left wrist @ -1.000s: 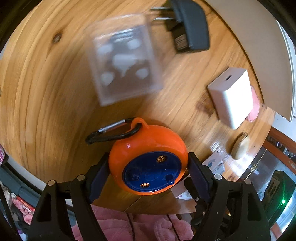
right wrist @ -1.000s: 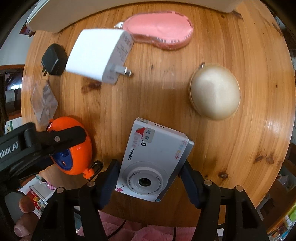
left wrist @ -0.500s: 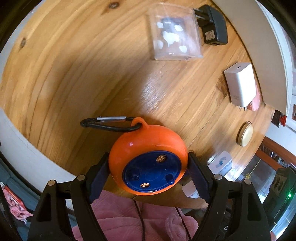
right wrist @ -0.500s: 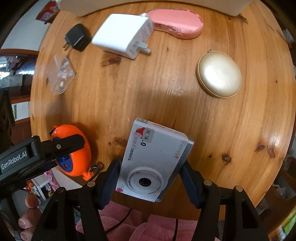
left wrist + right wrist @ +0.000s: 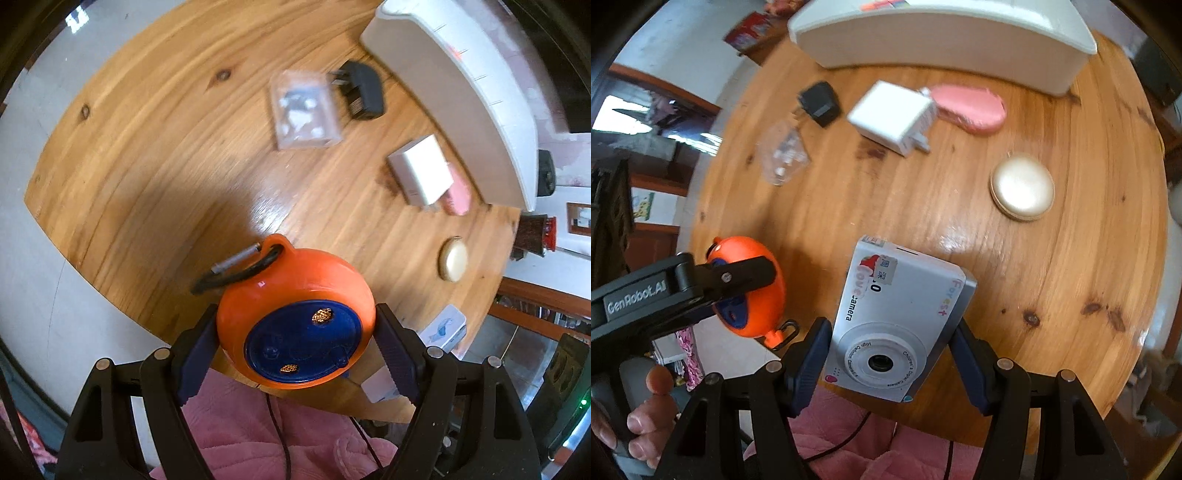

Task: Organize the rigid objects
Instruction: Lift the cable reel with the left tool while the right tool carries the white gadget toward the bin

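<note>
1. Left wrist view: your left gripper point(image 5: 297, 345) has its jaws closed on the sides of the orange round speaker point(image 5: 295, 317), and you hold it in the air over the near edge of the wooden table point(image 5: 155, 147).
   - The shell is curved and smooth, so I think it can turn or slip out between the pads if your squeeze becomes weaker. It would fall on the table edge or on the pink cloth point(image 5: 266, 432) below.
   - The black clip point(image 5: 236, 271) hangs loose from the top loop. It may catch on something when you bring the speaker down.
   - The white bin point(image 5: 461, 85) stands at the far side. The clear packet point(image 5: 304, 109), the black plug point(image 5: 360, 90) and the white charger point(image 5: 421, 173) lie on the way to it, and a low pass could push them.

2. Right wrist view: your right gripper point(image 5: 888, 363) has its jaws closed on the two short ends of the small white camera point(image 5: 897, 317), also lifted above the table point(image 5: 1071, 258).
   - The camera sits a little tilted between the pads, and I judge that a quick move could make it rotate.
   - The left gripper point(image 5: 713, 284) with the speaker point(image 5: 753, 288) is near on the left side. If both hands go to the bin point(image 5: 942, 40) together, they may hit each other.
   - The gold round case point(image 5: 1021, 188), the pink case point(image 5: 971, 107) and the charger point(image 5: 892, 112) lie before the bin, so please pass high over them.
</note>
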{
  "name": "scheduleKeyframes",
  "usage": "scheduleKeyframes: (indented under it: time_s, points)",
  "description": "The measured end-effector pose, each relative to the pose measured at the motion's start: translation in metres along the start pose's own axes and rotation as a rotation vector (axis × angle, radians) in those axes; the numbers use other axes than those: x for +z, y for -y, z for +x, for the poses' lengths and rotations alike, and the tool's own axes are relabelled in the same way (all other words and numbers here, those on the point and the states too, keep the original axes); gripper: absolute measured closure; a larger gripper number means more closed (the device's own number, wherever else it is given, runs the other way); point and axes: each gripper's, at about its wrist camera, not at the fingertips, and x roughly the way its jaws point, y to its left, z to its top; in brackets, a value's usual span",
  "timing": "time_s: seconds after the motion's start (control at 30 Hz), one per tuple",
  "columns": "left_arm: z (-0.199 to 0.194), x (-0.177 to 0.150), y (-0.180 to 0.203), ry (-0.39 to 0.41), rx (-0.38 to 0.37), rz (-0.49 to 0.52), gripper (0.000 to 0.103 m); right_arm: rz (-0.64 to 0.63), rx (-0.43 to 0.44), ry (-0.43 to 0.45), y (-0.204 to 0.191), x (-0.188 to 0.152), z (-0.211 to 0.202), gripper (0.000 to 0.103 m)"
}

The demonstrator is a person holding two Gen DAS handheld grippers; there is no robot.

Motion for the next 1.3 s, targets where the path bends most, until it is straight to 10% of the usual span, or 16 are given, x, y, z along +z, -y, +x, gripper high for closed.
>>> scheduleKeyframes:
  time_s: [0.8,1.3]
  points:
    - [-0.102,-0.027,0.043,0.505,-0.13,0.229,0.02,-0.106,0.103,0.489,0.021,0.002,-0.108,0.04]
    - [-0.123,-0.006,0.088,0.565,-0.136,0.368,0.02,-0.095,0.037,0.764,0.034,0.01,-0.137,0.041]
